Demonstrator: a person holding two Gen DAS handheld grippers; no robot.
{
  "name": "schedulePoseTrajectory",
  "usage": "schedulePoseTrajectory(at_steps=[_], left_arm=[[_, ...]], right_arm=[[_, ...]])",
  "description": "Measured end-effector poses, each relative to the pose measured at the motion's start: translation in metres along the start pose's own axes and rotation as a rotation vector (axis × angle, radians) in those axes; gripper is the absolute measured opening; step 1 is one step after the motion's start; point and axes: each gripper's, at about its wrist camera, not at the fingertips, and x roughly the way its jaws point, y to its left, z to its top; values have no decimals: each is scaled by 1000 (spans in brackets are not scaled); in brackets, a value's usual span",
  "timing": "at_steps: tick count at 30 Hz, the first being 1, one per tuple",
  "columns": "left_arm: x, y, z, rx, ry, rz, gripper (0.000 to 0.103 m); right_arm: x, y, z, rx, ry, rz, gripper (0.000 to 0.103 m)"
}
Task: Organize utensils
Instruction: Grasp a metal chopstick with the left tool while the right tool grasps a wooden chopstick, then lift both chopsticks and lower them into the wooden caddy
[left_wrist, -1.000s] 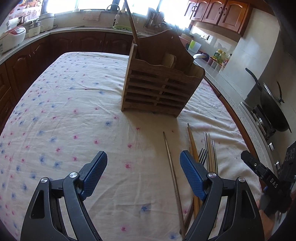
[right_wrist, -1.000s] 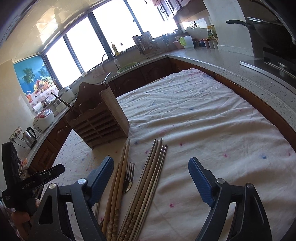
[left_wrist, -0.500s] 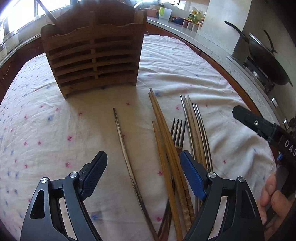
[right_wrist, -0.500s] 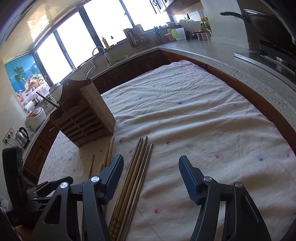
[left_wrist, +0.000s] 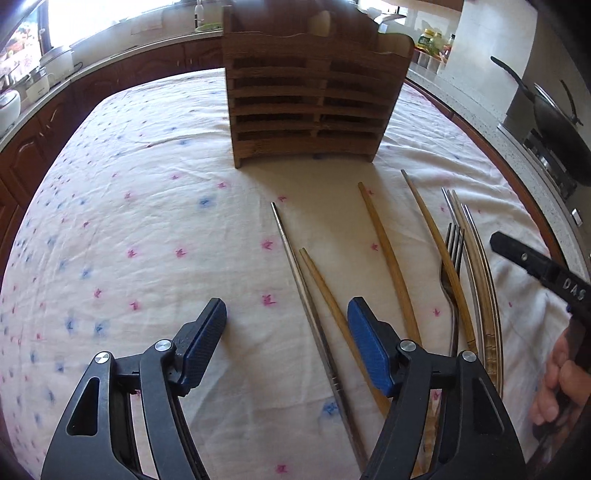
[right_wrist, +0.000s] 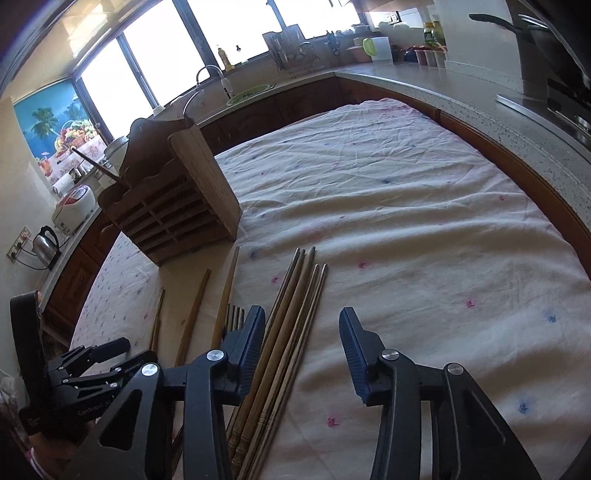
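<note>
Both grippers are wide open and hold nothing. The left gripper (left_wrist: 286, 332) hovers low over a metal chopstick (left_wrist: 303, 280) and a wooden chopstick (left_wrist: 332, 306) lying between its fingers. The right gripper (right_wrist: 303, 343) straddles a bundle of chopsticks (right_wrist: 291, 314); a fork (left_wrist: 452, 266) lies among the loose pieces. To pick cleanly, I would centre on one stick, close at mid-length, then carry it to the wooden rack (left_wrist: 314, 88) standing just beyond. The bench (left_wrist: 129, 184) wears a wrinkled flowered cloth; kitchen counters, a sink and bright windows surround it.
</note>
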Motion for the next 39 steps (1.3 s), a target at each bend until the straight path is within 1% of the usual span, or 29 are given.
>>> schedulePoseTrajectory(at_steps=[2, 3, 5, 8, 10, 11, 12, 13, 14, 16, 17, 18, 20, 21, 25, 27, 28, 29, 30, 31, 32, 33, 35, 37, 39], left_arm=[[-3, 7, 1, -29, -6, -16, 70], [-5, 10, 1, -35, -11, -15, 70], [-9, 13, 2, -39, -20, -5, 70], [-10, 20, 4, -54, -20, 1, 70], [-7, 26, 7, -74, -15, 8, 70], [-6, 29, 8, -84, -10, 5, 70], [-3, 30, 11, -93, -2, 0, 69], [0, 30, 14, -102, 3, 0, 69], [2, 30, 18, -106, 6, 2, 69], [8, 27, 25, -103, 17, 11, 67], [11, 26, 29, -100, 26, 12, 63], [14, 26, 32, -100, 36, 9, 57], [20, 26, 37, -101, 55, 13, 51], [22, 24, 41, -93, 55, 22, 50], [31, 15, 48, -42, 58, 64, 50], [35, 6, 49, 8, 50, 104, 51], [36, 1, 49, 31, 41, 121, 51], [36, -2, 48, 40, 33, 121, 46], [36, -3, 49, 44, 30, 114, 37], [36, -5, 49, 51, 29, 111, 31], [36, -6, 49, 58, 28, 110, 14], [36, -5, 50, 59, 31, 107, 7], [34, -1, 50, 48, 35, 89, 6], [29, 8, 50, 8, 35, 39, 5], [17, 14, 47, -28, 13, 4, 4]], right_arm=[[12, 8, -4, -35, 46, -16, 28], [17, 9, -7, -48, 74, -24, 26], [17, 10, -10, -83, 72, -57, 21], [11, 2, -12, -78, 71, -84, 21], [8, -6, -10, -58, 77, -122, 25], [7, -10, -7, -34, 81, -119, 28], [6, -13, -4, 0, 79, -79, 28], [4, -12, 0, 26, 68, -20, 28], [3, -8, 5, 31, 57, 15, 28], [7, 7, 16, 16, 43, 51, 29], [11, 14, 22, 12, 45, 82, 29], [17, 22, 27, 3, 50, 101, 29], [29, 36, 36, -31, 56, 107, 29], [36, 42, 40, -47, 63, 105, 29], [70, 51, 45, -70, 135, 81, 29], [83, 53, 43, -79, 169, 66, 28], [82, 55, 43, -97, 146, 59, 26], [84, 58, 42, -116, 150, 43, 25], [84, 60, 43, -126, 147, 37, 24], [84, 61, 43, -130, 151, 34, 17], [85, 61, 43, -132, 153, 31, 9], [84, 61, 42, -128, 155, 37, 9], [83, 61, 43, -115, 160, 53, 8], [77, 61, 43, -106, 148, 69, 8], [67, 62, 45, -100, 132, 83, 7]])
